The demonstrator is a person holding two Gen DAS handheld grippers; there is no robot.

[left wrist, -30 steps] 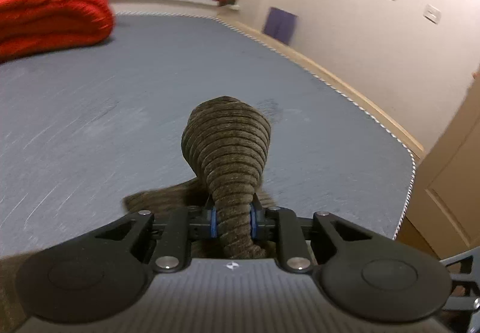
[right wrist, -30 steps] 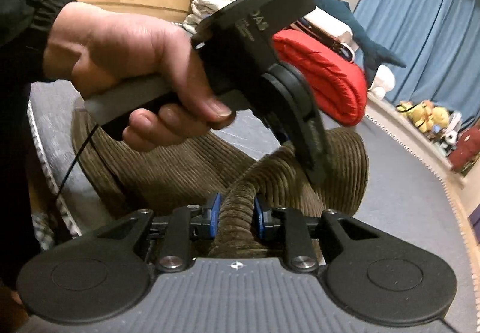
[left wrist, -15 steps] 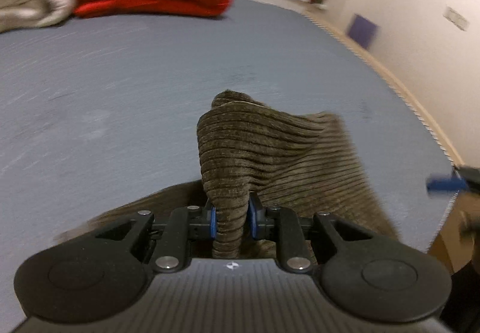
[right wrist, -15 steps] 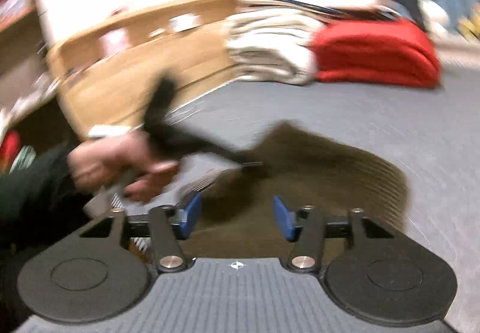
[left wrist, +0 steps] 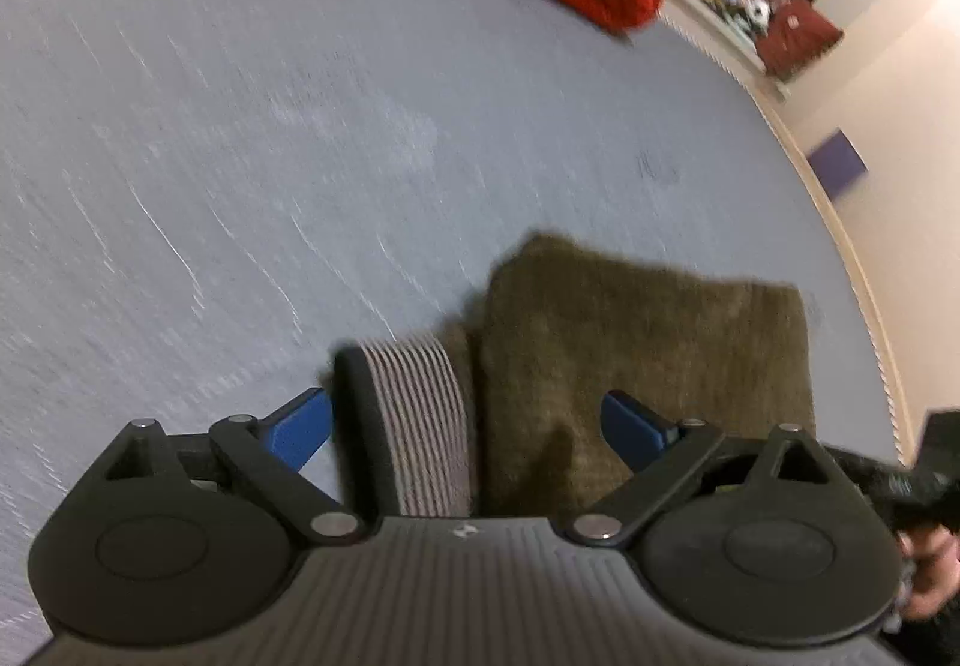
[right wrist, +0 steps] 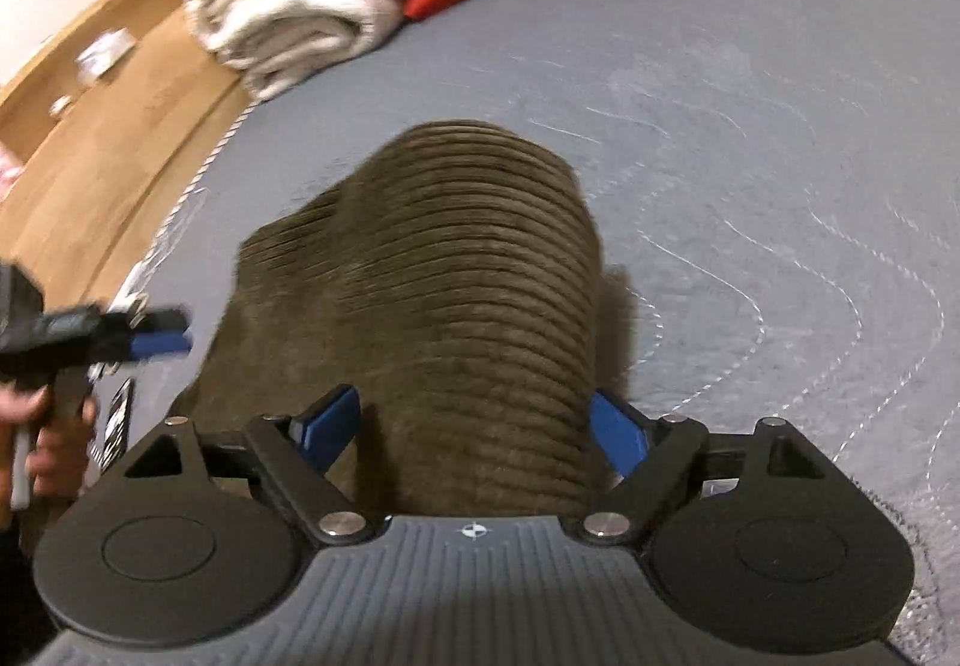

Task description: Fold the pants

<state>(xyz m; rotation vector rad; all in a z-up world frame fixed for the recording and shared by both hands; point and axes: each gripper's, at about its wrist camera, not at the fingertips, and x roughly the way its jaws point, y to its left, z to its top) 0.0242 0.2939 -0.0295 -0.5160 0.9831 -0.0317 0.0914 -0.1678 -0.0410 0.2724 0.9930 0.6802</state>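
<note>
Corduroy pants point(right wrist: 474, 294) folded on bed point(right wrist: 750, 96), jaws open

Two close wrist views, both over pants point(left wrist: 648, 360) on bed point(left wrist: 300, 126).

No readable text, label, brand or number is found in either view. A small round crosshair mark is printed at the middle of the ribbed front edge of the left gripper point(left wrist: 467, 429), and the same mark is seen on the right gripper point(right wrist: 474, 423); no letters accompany either. A small dark item with pale markings is glimpsed at the left edge of the right wrist view, but it is too blurred for anything to be read.
</note>
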